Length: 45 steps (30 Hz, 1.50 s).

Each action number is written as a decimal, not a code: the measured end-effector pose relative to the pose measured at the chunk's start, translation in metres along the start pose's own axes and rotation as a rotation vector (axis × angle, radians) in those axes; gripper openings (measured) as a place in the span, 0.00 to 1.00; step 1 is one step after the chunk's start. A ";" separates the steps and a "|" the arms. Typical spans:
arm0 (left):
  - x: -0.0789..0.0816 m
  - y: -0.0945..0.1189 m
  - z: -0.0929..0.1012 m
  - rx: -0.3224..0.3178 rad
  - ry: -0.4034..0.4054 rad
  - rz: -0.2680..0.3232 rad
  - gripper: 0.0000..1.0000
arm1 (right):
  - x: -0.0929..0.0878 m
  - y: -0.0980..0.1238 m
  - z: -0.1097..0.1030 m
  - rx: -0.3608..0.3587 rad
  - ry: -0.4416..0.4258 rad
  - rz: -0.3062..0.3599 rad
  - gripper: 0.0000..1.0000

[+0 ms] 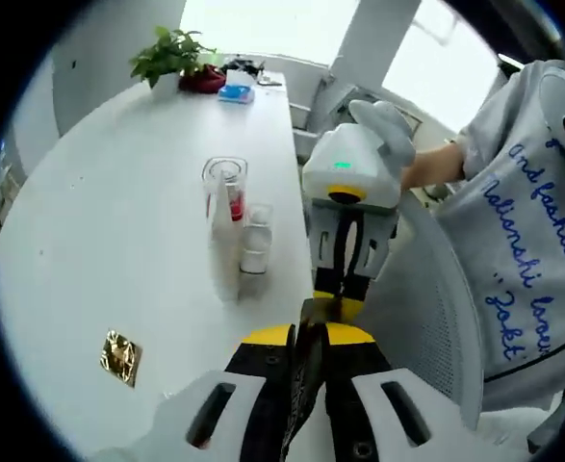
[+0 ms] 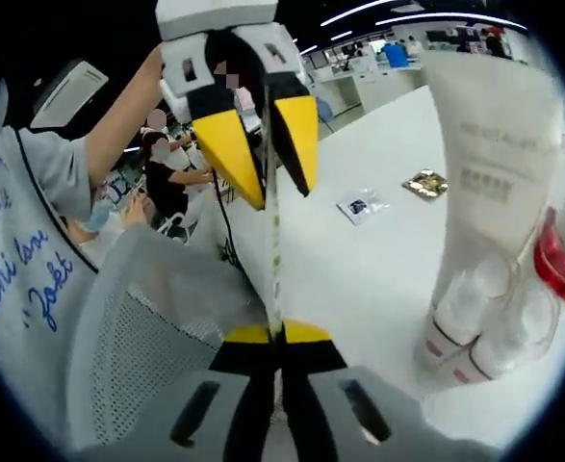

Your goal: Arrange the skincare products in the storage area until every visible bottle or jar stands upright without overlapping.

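Yellow-tipped left gripper (image 1: 306, 337) is closed on a thin sachet (image 1: 311, 358), pinched at its far end by the right gripper (image 1: 340, 296). Bottles (image 1: 236, 231) stand upright on the table (image 1: 99, 212); a gold packet (image 1: 120, 357) lies loose. Right gripper view: right gripper (image 2: 277, 332) clamps that sachet edge-on (image 2: 273, 241), bottles (image 2: 489, 289) beside, plus a blue packet (image 2: 362, 205). Looks nearly done.

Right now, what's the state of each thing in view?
left gripper: shut on sachet
right gripper: shut on sachet
sachet: held edge-on between both
white tube: upright
small bottles: upright
gold packet: flat on table
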<state>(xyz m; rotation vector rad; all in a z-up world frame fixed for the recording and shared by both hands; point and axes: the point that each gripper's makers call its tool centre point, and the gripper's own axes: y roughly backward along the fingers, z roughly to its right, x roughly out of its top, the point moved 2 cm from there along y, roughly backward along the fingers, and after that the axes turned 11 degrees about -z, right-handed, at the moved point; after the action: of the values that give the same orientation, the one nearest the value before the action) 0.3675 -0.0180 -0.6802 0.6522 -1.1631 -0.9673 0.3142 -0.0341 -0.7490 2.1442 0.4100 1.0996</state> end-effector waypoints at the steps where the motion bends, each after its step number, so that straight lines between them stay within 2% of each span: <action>1: -0.001 -0.001 -0.003 0.001 0.008 0.002 0.06 | 0.000 -0.001 0.001 -0.001 -0.007 0.001 0.01; 6: -0.011 -0.005 -0.013 0.032 0.014 -0.031 0.04 | -0.001 -0.001 0.005 -0.014 -0.036 0.006 0.01; 12: -0.013 -0.010 -0.026 0.068 0.024 -0.040 0.01 | 0.000 -0.002 0.009 -0.028 -0.071 0.025 0.01; 17: -0.017 -0.015 -0.039 0.106 0.038 -0.064 0.00 | 0.004 -0.005 0.010 -0.055 -0.060 0.020 0.01; 20: -0.022 -0.020 -0.049 0.148 0.044 -0.098 0.00 | 0.005 -0.006 0.013 -0.074 -0.059 0.021 0.01; 32: -0.020 -0.039 -0.049 0.159 0.089 -0.098 0.00 | 0.002 -0.013 0.021 -0.156 -0.050 -0.005 0.01; 45: -0.025 -0.057 -0.074 0.193 0.085 -0.141 0.00 | -0.001 -0.022 0.029 -0.230 -0.044 -0.058 0.01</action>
<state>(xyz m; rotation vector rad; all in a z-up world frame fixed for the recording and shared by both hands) 0.4195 -0.0257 -0.7610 0.9319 -1.1558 -0.9426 0.3376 -0.0312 -0.7767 1.9397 0.3073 1.0135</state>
